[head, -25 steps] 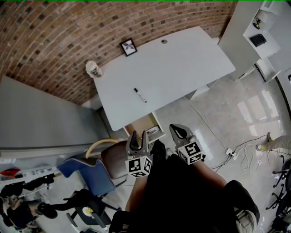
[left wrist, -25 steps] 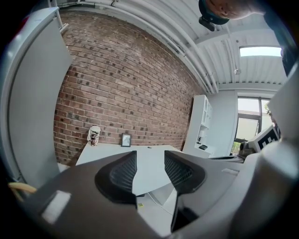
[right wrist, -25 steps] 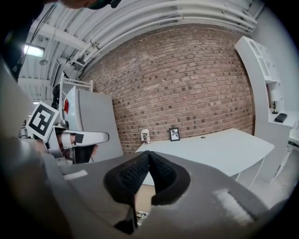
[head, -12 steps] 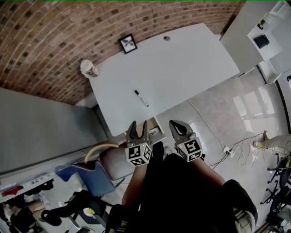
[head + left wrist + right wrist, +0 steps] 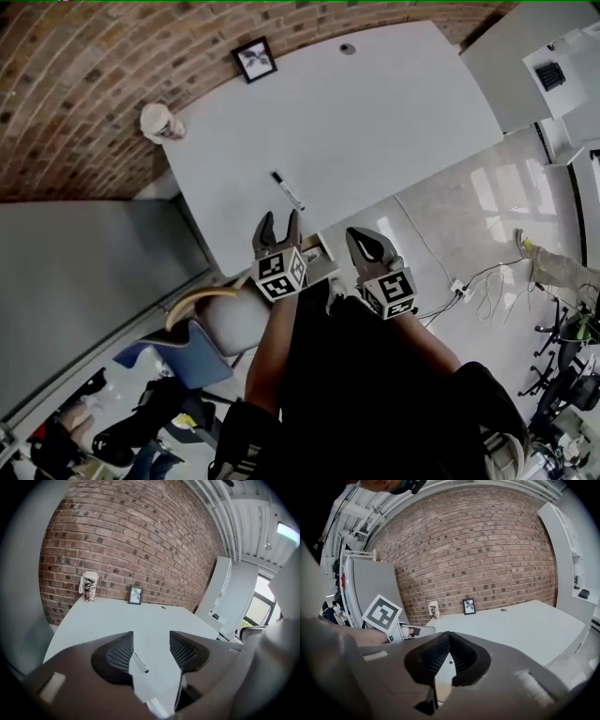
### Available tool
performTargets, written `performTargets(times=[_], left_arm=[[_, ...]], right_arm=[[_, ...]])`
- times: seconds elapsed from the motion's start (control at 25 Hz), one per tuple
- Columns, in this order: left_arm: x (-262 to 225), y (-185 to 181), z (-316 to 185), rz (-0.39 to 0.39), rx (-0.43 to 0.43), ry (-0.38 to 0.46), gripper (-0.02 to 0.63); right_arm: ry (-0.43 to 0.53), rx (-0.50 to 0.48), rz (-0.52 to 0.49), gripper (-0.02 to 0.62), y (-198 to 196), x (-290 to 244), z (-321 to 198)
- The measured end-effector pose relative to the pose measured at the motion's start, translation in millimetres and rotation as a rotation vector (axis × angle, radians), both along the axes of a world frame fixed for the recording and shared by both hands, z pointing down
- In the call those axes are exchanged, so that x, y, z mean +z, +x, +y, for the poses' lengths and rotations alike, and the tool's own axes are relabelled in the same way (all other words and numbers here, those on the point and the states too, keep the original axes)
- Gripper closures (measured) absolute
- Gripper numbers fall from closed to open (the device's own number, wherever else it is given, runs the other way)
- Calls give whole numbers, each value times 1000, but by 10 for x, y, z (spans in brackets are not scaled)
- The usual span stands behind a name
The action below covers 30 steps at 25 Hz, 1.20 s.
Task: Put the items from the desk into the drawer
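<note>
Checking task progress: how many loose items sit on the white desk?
3: a marker near the front edge, a framed picture at the back edge, a patterned cup at the far left corner. None appears hidden.

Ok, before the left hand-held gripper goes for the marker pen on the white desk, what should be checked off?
1. Left hand-held gripper ready: jaws apart, having just been opening, nothing gripped. Ok.
2. White marker pen with black cap reachable: lies alone on the white desk, ahead of the left jaws. Ok.
3. Right hand-held gripper free: jaws together, empty. Ok.
4. Room in the wood-lined drawer below the desk's near edge: looks pulled out, inside mostly hidden. Cannot tell.
5. Patterned paper cup and black-framed picture out of the way: upright at the far edge. Ok.
</note>
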<state>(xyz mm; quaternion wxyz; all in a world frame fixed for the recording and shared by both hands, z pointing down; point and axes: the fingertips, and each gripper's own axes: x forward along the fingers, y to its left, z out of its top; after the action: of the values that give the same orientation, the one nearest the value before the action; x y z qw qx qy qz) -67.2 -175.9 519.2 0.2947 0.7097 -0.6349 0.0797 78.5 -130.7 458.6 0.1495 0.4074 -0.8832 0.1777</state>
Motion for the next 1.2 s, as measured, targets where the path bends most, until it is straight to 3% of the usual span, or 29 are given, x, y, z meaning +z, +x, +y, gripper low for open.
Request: performTargets(times=[0.36, 0.88, 1.2], left_arm=[[778, -70, -533, -15, 23, -171, 343], [1623, -19, -719, -78, 97, -356, 334], [1725, -67, -715, -160, 103, -370, 413]], right_arm=[[-57, 48, 18, 591, -89, 246, -314], [-106, 98, 37, 591, -87, 447, -546], [-112, 105, 36, 591, -73, 476, -607]])
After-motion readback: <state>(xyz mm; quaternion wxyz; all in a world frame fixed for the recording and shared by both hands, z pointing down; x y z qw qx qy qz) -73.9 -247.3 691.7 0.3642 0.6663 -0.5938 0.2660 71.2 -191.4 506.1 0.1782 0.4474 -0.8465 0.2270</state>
